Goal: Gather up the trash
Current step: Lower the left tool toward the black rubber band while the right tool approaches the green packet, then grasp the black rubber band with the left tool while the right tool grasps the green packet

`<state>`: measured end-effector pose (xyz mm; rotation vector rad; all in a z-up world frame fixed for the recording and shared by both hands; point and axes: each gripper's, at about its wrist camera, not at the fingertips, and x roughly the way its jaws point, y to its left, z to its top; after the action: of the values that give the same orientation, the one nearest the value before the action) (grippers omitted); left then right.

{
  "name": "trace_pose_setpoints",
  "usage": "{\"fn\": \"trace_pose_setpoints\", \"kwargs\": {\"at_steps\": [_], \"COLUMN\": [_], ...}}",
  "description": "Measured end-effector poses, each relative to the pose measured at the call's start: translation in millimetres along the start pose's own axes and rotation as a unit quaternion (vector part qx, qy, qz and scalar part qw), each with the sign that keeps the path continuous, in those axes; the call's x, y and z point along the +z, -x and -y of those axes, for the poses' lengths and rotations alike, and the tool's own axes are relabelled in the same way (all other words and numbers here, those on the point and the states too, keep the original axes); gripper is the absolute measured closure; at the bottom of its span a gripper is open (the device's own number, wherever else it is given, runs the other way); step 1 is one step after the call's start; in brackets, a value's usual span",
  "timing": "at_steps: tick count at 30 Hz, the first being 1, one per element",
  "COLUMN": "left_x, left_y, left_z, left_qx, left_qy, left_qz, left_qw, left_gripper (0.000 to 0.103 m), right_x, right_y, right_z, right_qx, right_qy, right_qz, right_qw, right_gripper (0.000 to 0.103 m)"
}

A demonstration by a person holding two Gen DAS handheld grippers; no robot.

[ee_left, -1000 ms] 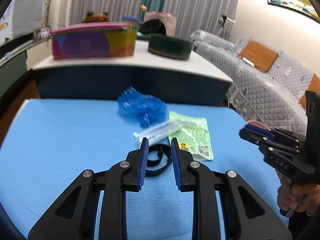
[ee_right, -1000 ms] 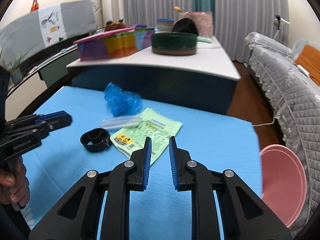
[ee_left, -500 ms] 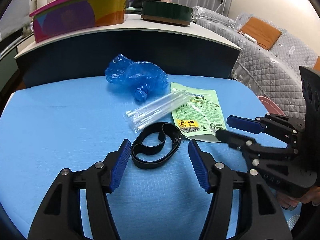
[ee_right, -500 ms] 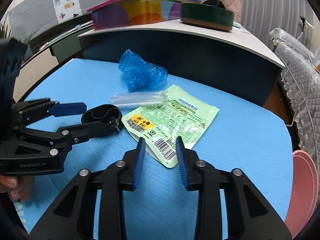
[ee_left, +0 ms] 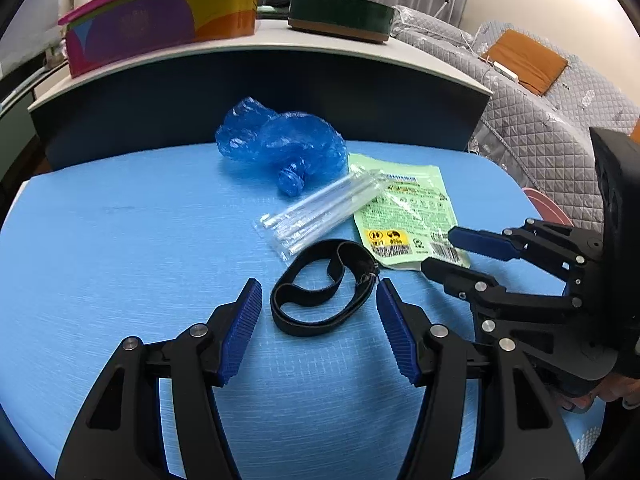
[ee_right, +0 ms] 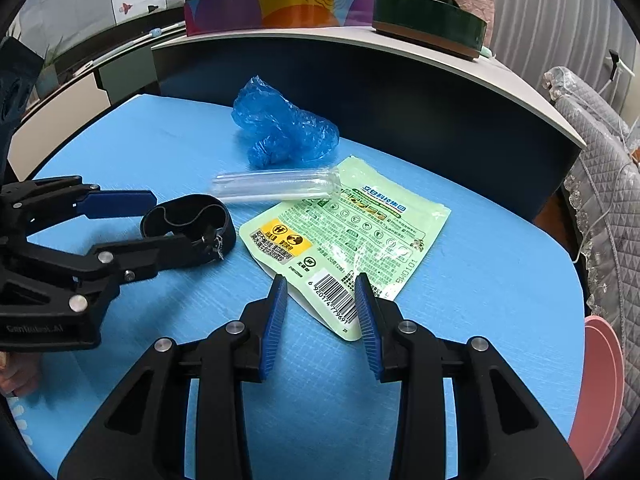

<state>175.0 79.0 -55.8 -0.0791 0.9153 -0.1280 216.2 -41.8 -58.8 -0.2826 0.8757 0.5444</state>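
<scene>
A blue table (ee_left: 120,240) fills both views, a white counter (ee_left: 280,40) at the top. The left gripper (ee_left: 320,292) stands wide, empty, framing a black strap (ee_left: 316,312) at centre. The right gripper (ee_right: 320,284), narrower and also empty, straddles the near corner of a green packet (ee_right: 360,232).

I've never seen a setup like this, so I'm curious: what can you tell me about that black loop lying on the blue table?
The black band loop looks like soft elastic or fabric strap, folded into a floppy oval with one strand crossing its middle and a small metal fitting on its right side. It lies flat on the blue table, just beyond the open left tool, whose blue pads flank it without touching. Its far edge sits close to the clear plastic tube packet and the green printed pouch.
</scene>
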Motion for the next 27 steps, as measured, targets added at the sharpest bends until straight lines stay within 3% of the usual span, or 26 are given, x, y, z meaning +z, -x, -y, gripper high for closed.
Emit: {"fn": "trace_pose_setpoints", "kwargs": {"at_steps": [13, 19, 23, 27], "left_x": [1.2, 2.6, 2.9, 4.7], "left_y": [-3.8, -8.2, -10.7, -9.4], "left_z": [3.4, 4.7, 8.9, 14.3], "left_qx": [0.002, 0.005, 0.008, 0.005], "left_qy": [-0.002, -0.003, -0.011, -0.019], "left_qz": [-0.005, -0.011, -0.015, -0.015], "left_qw": [1.0000, 0.9999, 0.9998, 0.9997], "left_gripper": [0.044, 0.045, 0.054, 0.074], "right_x": [2.1, 3.6, 3.7, 5.0], "right_y": [-4.7, -6.2, -3.0, 6.1], "right_z": [2.6, 5.2, 7.3, 8.1], "right_qx": [-0.018, -0.026, -0.036, -0.046], "right_qy": [0.015, 0.014, 0.014, 0.017], "right_qz": [-0.009, -0.010, -0.003, 0.009], "right_qw": [1.000, 1.000, 0.999, 0.999], "right_gripper": [0.068, 0.087, 0.095, 0.100]}}
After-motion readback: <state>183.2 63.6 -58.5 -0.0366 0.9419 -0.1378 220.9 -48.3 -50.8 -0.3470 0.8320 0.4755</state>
